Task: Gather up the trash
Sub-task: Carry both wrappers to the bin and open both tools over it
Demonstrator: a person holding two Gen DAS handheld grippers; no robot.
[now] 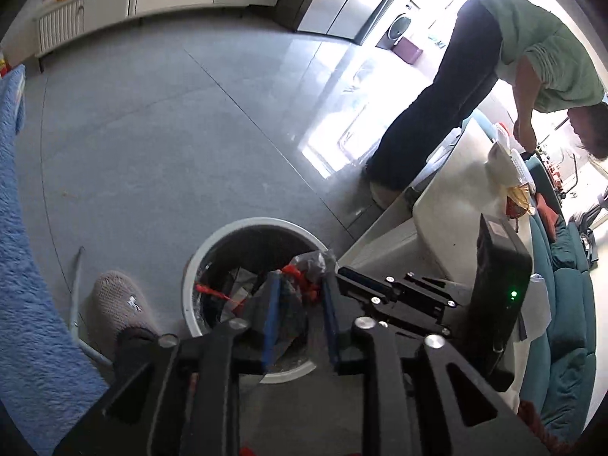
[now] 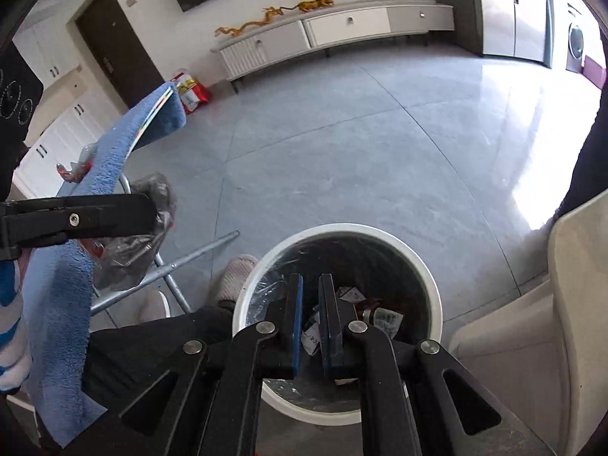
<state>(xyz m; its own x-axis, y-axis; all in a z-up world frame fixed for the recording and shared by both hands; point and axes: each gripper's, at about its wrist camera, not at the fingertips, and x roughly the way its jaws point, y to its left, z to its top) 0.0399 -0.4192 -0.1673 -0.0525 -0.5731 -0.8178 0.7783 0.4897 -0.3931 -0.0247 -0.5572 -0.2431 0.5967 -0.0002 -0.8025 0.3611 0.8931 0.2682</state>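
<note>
The left gripper (image 1: 300,285) is a little apart, with a crinkly clear wrapper (image 1: 309,266) between its blue pads. The right gripper (image 2: 311,285) is slightly apart and holds nothing. Both hang over the round white bin (image 2: 429,277), lined with shiny plastic, on the grey floor (image 2: 342,144).
</note>
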